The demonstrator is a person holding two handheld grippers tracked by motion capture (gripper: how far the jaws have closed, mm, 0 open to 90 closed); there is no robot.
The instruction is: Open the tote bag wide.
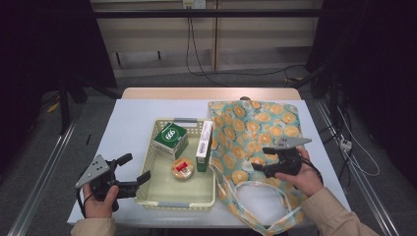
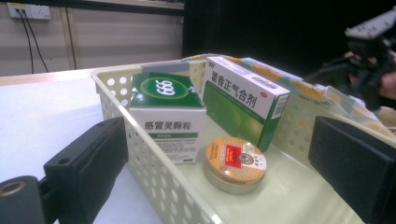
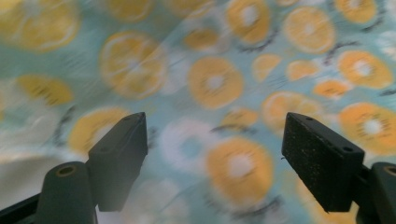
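Note:
A cream perforated basket (image 1: 172,204) stands mid-table with a green box (image 1: 170,135), a long green-and-white box (image 1: 204,140) and a round tin (image 1: 182,168) inside. My left gripper (image 1: 135,168) is open at the basket's near left corner. In the left gripper view its jaws straddle the basket wall (image 2: 154,168), facing the green box (image 2: 166,100), long box (image 2: 240,100) and tin (image 2: 235,163). An orange-slice patterned cloth bag (image 1: 255,123) lies to the right. My right gripper (image 1: 263,160) hovers open over that bag (image 3: 215,79), nothing between the jaws.
The white table (image 1: 128,123) has bare room left of the basket and behind it. The bag's white handles (image 1: 255,196) loop toward the front edge. Metal rails run along the floor on both sides.

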